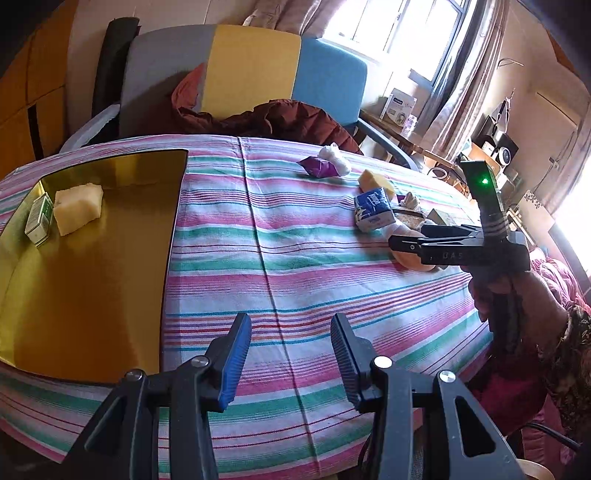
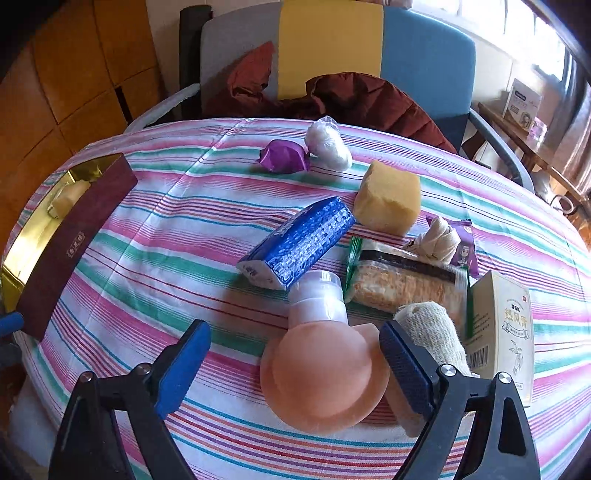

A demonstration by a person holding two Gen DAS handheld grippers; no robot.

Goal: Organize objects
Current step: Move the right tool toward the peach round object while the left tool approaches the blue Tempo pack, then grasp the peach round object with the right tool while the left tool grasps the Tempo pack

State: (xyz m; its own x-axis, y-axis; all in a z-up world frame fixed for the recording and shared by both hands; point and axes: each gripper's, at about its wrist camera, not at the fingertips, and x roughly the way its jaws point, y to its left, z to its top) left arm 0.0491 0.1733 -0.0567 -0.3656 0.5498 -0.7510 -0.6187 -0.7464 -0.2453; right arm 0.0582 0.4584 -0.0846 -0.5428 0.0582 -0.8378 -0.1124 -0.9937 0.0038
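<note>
Left of the bottle [image 2: 317,369]: gold box [image 1: 92,280] holding sponge [image 1: 78,208] and tin [image 1: 38,219]. Left gripper [image 1: 291,354] jaws apart, empty. Right gripper [image 2: 295,365] jaws apart, straddling the bottle. Behind: tissue pack [image 2: 299,243], sponge block [image 2: 388,197].

Grey-yellow-blue chair [image 1: 255,74] behind striped tablecloth [image 1: 295,258], bright curtained window [image 1: 388,26], wooden cabinets [image 2: 74,74]

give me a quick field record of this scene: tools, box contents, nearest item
left tool: open, empty, above striped tablecloth
right tool: open, straddling peach round soft bottle with clear cap, not gripping
gold-lined open box: holds pale yellow sponge block and small green-white carton
loose pile: blue tissue pack, yellow sponge cube, purple wrapped packet
</note>
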